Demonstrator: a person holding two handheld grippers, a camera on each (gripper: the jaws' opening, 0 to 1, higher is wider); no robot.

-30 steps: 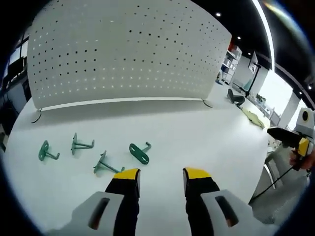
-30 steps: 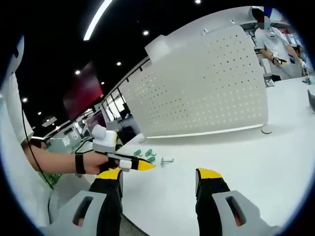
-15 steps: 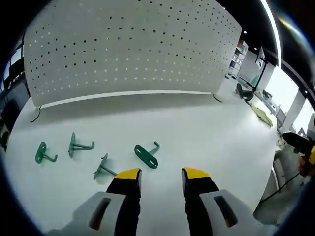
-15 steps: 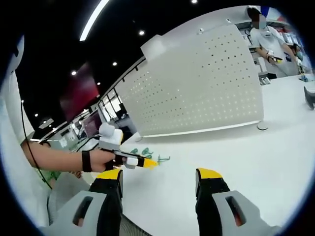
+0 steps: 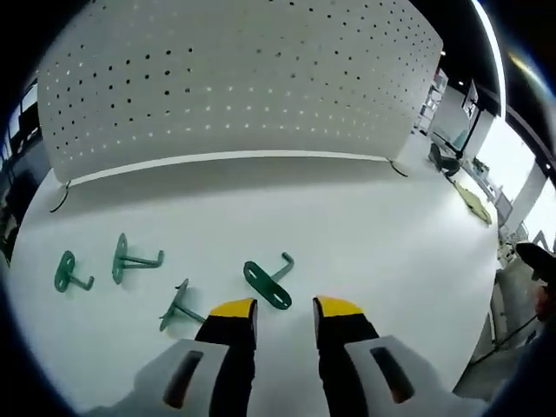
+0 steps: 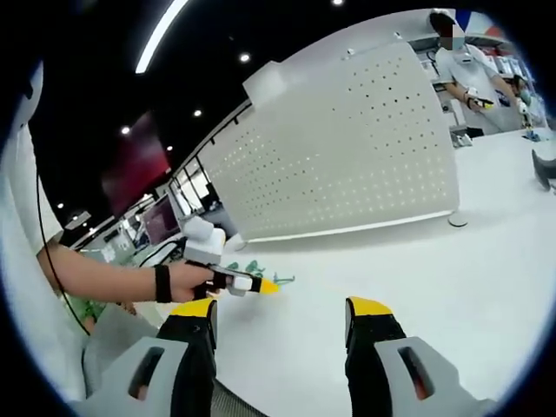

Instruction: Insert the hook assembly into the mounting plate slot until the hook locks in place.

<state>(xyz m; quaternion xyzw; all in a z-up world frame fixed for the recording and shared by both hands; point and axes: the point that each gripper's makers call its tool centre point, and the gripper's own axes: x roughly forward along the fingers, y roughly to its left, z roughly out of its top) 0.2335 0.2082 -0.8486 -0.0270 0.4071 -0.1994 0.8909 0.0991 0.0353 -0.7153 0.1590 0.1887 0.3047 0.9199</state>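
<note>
Several green hooks lie on the white table [image 5: 365, 226] in front of the white pegboard [image 5: 234, 78]. The nearest green hook [image 5: 268, 282] lies just beyond my left gripper [image 5: 286, 307], whose yellow-tipped jaws stand open with nothing between them. Other hooks lie to its left: one [image 5: 180, 303], one [image 5: 130, 260] and one [image 5: 66, 271]. In the right gripper view my right gripper [image 6: 283, 307] is open and empty above the table [image 6: 452, 269]. There the left gripper [image 6: 248, 285], held by a hand, hovers by the small green hooks [image 6: 256, 270], and the pegboard [image 6: 347, 165] stands behind.
The pegboard stands on small feet [image 5: 61, 204] along the table's back. A dark object [image 5: 447, 161] and a pale green one [image 5: 473, 201] lie at the far right. A person [image 6: 473, 65] stands behind the board's right end. The table edge runs close on the right.
The left gripper has moved forward toward the nearest green hook, which now lies just past its tips, and its jaws have narrowed slightly. The right gripper has barely moved.
</note>
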